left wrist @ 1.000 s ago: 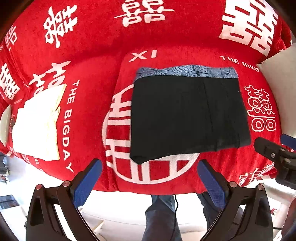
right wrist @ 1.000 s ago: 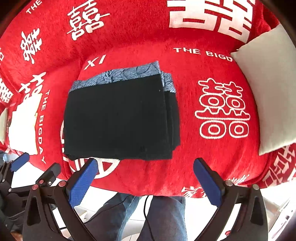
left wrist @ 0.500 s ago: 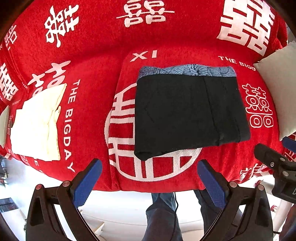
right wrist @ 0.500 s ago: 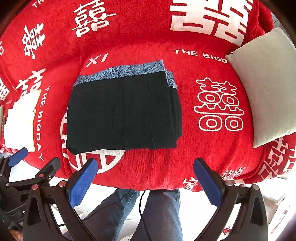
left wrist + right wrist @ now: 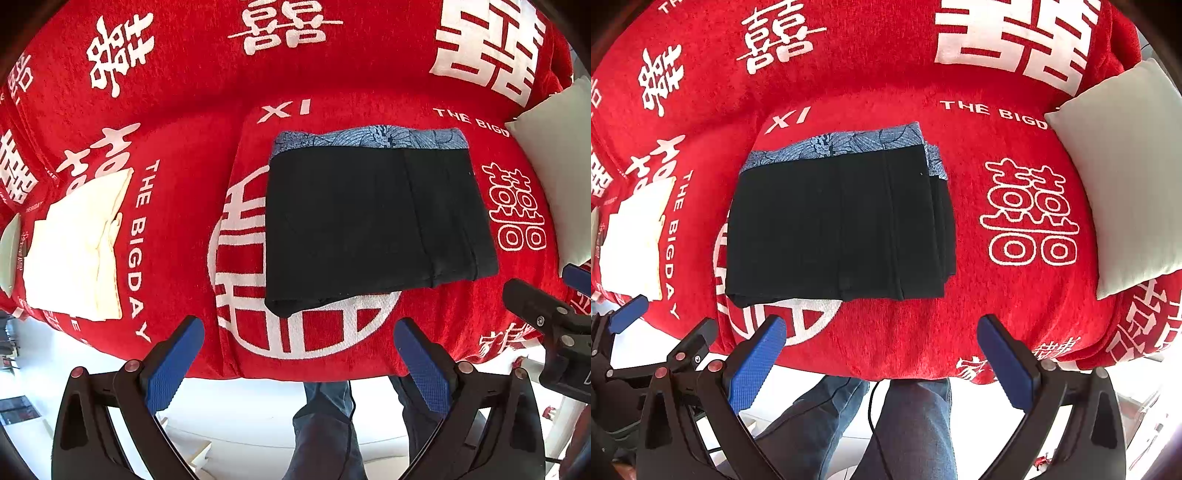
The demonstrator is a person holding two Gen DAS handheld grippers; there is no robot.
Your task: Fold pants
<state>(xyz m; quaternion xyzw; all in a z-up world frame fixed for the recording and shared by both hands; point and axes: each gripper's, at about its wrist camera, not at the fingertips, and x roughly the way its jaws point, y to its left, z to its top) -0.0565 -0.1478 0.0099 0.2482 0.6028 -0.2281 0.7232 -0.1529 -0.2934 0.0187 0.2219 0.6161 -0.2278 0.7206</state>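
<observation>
Pants: the black folded pants with a blue patterned waistband lie flat as a neat rectangle on the middle of the red cover, partly over a big white round emblem. In the right wrist view the same pants show several stacked layers at their right edge.
Waistband: the blue patterned band runs along the far edge of the folded pile.
Surface: a red plush cover with white printed characters and letters is spread over a sofa; the words "THE BIGDAY" and "XI" can be read on it.
Left gripper: the left gripper with black arms and blue ribbed pads is spread wide and holds nothing. It hangs over the near edge of the cover, apart from the pants.
Right gripper: the right gripper of the same make also has its fingers wide apart and empty, near the front edge and not touching the pants.
Other cloth: a cream-coloured folded cloth lies on the cover well to the left of the pants.
Cushion: a pale grey square cushion leans at the right side of the cover, well apart from the pants.
Person: legs in blue jeans are seen below the grippers, in front of the cover's edge.
</observation>
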